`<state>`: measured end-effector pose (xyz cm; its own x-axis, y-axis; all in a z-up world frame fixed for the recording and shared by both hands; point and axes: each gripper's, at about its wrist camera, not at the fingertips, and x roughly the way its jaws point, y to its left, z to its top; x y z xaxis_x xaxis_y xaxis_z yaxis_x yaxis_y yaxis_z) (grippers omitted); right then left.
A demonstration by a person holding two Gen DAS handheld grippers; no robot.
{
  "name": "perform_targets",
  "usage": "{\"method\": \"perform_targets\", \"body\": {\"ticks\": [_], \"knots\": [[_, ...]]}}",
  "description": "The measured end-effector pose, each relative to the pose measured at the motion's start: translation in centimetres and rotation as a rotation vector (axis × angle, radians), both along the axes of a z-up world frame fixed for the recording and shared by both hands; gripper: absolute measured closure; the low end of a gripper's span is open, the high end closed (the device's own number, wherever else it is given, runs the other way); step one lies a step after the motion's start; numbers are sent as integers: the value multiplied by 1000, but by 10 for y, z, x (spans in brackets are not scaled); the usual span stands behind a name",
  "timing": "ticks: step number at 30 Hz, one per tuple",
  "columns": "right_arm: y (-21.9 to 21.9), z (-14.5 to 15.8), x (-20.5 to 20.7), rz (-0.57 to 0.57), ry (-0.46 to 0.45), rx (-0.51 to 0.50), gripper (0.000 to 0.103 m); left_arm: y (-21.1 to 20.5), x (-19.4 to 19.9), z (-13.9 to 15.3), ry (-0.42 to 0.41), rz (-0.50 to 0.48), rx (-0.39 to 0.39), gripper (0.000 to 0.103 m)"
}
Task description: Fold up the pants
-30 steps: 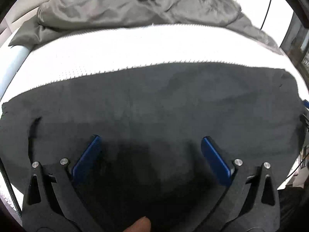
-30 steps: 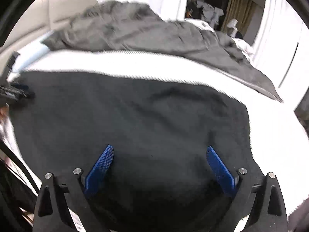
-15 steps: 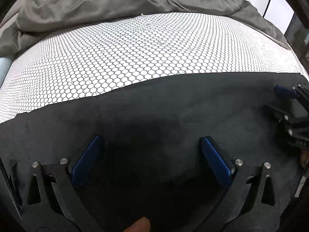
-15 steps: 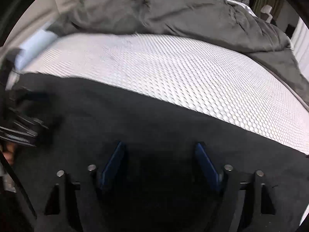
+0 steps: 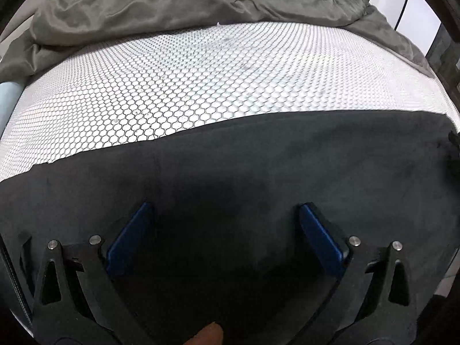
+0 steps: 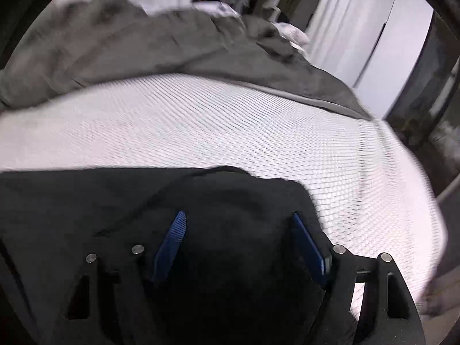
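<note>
Black pants (image 5: 258, 166) lie flat along the near edge of the bed, spread left to right. My left gripper (image 5: 224, 210) is open, its blue pads wide apart just above the cloth near its middle. In the right wrist view the pants (image 6: 86, 201) fill the lower left, with their rumpled right end by the fingers. My right gripper (image 6: 238, 218) is open over that end, with nothing between the pads. The image there is blurred by motion.
A white sheet with a honeycomb pattern (image 5: 201, 80) covers the mattress beyond the pants. A crumpled grey duvet (image 5: 172, 3) is piled at the far side, also in the right wrist view (image 6: 143, 37). The bed's right edge (image 6: 425, 189) drops off near the right gripper.
Both grippers dropped lower over the pants. The right gripper has moved right to the end of the pants and left the left wrist view. Both stayed open.
</note>
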<state>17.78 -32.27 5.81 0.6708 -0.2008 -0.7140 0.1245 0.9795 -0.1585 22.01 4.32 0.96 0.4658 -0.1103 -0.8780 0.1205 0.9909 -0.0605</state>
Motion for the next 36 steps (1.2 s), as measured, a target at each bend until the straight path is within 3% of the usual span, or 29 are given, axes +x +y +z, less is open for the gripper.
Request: {"method": "perform_targets", "body": {"ticks": [3, 6, 8, 10, 12, 15, 17, 20, 22, 25, 27, 29, 32, 36], "knots": [[39, 5, -15, 178, 18, 108, 14, -14, -16, 19, -40, -71, -87, 1], [89, -6, -18, 345, 64, 60, 14, -43, -29, 21, -37, -158, -84, 1], [108, -23, -20, 388, 128, 8, 14, -60, -28, 5, 18, -197, -28, 1], [111, -43, -17, 356, 180, -110, 14, -59, -22, -10, 47, -153, 17, 0], [91, -50, -17, 309, 189, -178, 14, -53, -21, -12, 49, -139, -32, 1], [30, -41, -23, 147, 176, -171, 14, -49, -22, -10, 39, -131, -29, 1], [-10, -37, -27, -15, 154, -186, 8, -46, -23, -10, 36, -129, -30, 1], [-32, -30, -35, -78, 125, -58, 5, -48, -26, -5, 22, -126, -7, 1], [-16, -19, -42, -44, 82, -76, 5, -51, -34, 6, -8, -98, 9, 1], [30, -3, -55, 124, 28, 10, 5, -72, -56, 25, -80, -175, -2, 1], [60, -6, -59, 249, 49, 71, 5, -86, -62, 18, -67, -216, 55, 1], [97, -18, -63, 389, 90, 62, 5, -88, -60, -1, -7, -243, 103, 0], [126, -57, -71, 479, 196, -51, 5, -55, -61, -7, 21, -217, 13, 0], [117, -66, -63, 455, 218, 57, 2, 9, -76, -6, 5, -111, 43, 0]]}}
